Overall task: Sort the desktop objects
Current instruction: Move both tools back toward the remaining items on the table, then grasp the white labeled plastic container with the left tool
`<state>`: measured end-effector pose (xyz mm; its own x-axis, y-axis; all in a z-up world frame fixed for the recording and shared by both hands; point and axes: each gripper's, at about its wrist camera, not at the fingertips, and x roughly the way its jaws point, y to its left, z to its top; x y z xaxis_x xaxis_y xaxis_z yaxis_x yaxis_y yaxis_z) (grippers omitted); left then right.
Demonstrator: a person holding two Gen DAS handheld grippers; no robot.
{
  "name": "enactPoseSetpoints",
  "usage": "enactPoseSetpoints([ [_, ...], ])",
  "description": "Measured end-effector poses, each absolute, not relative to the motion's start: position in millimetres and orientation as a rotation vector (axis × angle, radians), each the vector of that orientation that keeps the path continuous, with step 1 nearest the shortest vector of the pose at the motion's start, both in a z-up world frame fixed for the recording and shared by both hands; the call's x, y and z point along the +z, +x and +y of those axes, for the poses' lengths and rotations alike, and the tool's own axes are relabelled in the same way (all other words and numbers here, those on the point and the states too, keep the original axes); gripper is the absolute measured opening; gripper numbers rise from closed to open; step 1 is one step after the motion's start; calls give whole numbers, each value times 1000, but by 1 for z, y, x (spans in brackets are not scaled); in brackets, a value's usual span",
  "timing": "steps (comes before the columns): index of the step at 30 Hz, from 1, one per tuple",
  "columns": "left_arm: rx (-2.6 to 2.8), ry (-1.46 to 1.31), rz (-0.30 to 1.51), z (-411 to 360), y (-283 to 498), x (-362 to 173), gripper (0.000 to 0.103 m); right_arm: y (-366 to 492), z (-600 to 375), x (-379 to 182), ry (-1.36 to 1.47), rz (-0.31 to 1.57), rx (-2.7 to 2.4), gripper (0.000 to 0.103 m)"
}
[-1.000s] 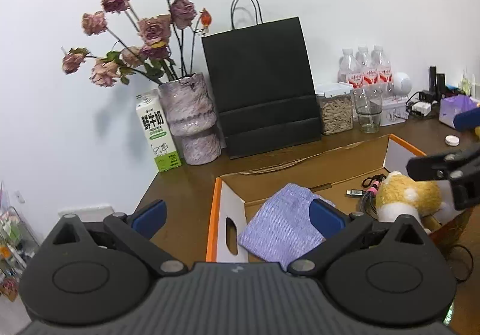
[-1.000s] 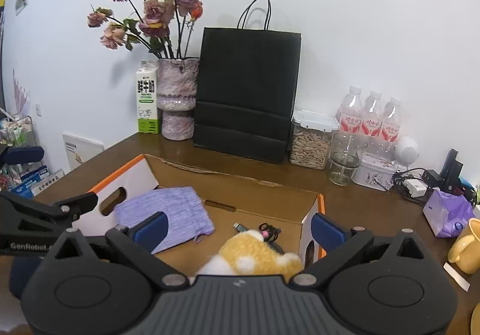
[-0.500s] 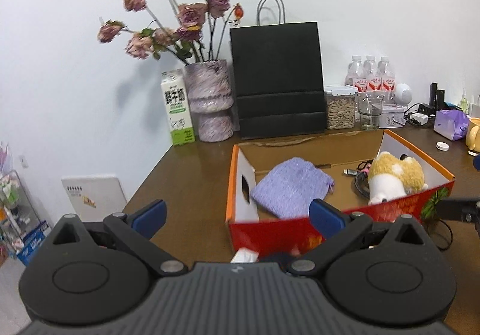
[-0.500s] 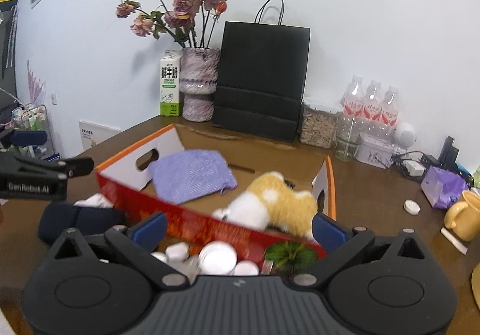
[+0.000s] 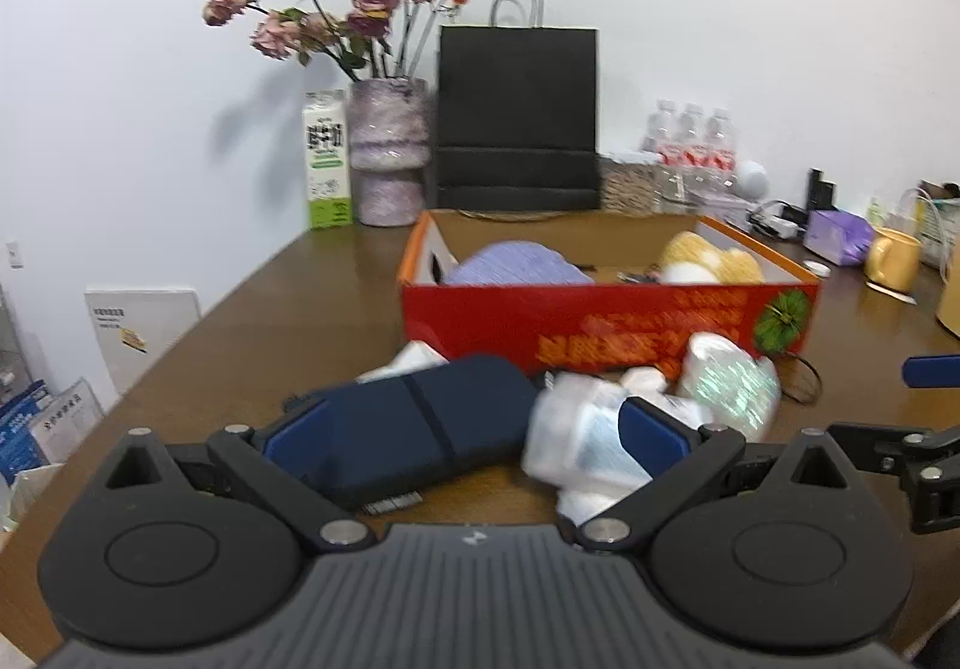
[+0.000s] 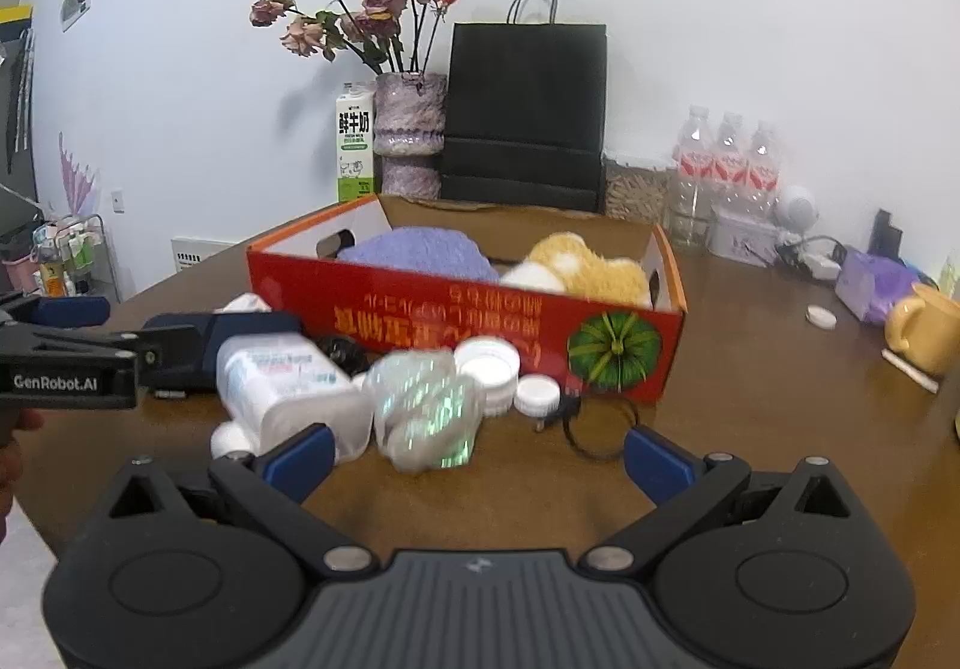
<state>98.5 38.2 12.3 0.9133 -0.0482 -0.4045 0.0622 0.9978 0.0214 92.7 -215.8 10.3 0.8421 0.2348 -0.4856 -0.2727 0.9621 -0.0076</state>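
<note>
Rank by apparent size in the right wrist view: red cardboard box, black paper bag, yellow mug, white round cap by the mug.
1. Red cardboard box
2. Black paper bag, though farther from the camera
3. Yellow mug
4. White round cap

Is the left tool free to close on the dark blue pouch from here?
Probably yes: the left tool is open with the dark blue pouch between its fingers, though the white bottle crowds its right finger.

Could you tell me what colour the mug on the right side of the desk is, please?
The mug is yellow, clearest in the right wrist view.
</note>
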Motion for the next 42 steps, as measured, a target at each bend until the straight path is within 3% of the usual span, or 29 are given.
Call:
enactPoseSetpoints([
  [42,-231,124,532,-12,159,-18,103,109,-237,-19,-27,572,205,103],
])
